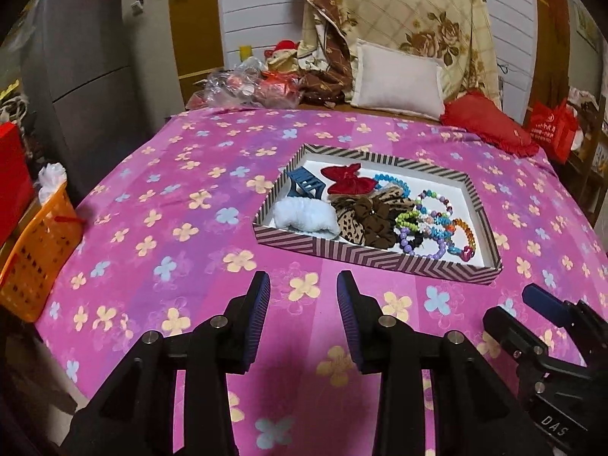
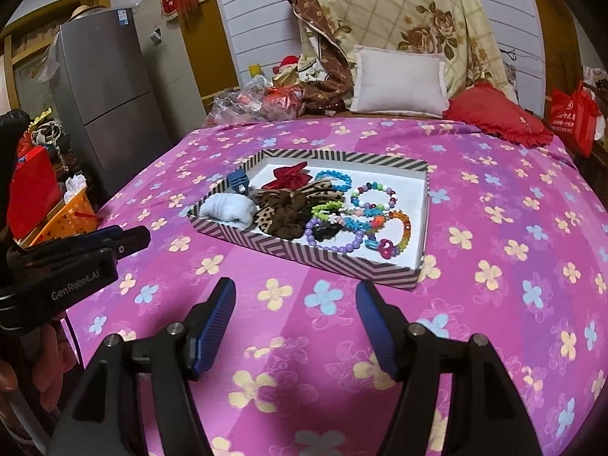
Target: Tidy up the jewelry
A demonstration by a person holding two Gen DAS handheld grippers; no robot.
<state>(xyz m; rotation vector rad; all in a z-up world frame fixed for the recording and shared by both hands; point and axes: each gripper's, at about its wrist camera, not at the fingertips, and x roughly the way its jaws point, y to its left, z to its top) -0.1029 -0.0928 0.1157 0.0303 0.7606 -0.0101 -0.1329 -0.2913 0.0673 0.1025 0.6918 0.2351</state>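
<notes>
A shallow striped box (image 1: 372,256) (image 2: 304,252) lies on the pink flowered bed cover. It holds a blue claw clip (image 1: 304,187), a red bow (image 1: 347,179) (image 2: 289,175), a white fluffy scrunchie (image 1: 306,217) (image 2: 230,208), brown and leopard scrunchies (image 1: 366,218) (image 2: 285,211) and several bead bracelets (image 1: 437,224) (image 2: 364,212). My left gripper (image 1: 303,285) is open and empty, hovering short of the box's near side. My right gripper (image 2: 296,296) is open and empty, also in front of the box. Each gripper shows at the other view's edge.
An orange basket (image 1: 36,250) (image 2: 70,220) stands off the bed's left edge beside a grey fridge (image 1: 91,72) (image 2: 110,87). A white pillow (image 1: 399,78) (image 2: 399,81), a red cushion (image 1: 486,123) (image 2: 494,114), blankets and plastic bags lie at the bed's far end.
</notes>
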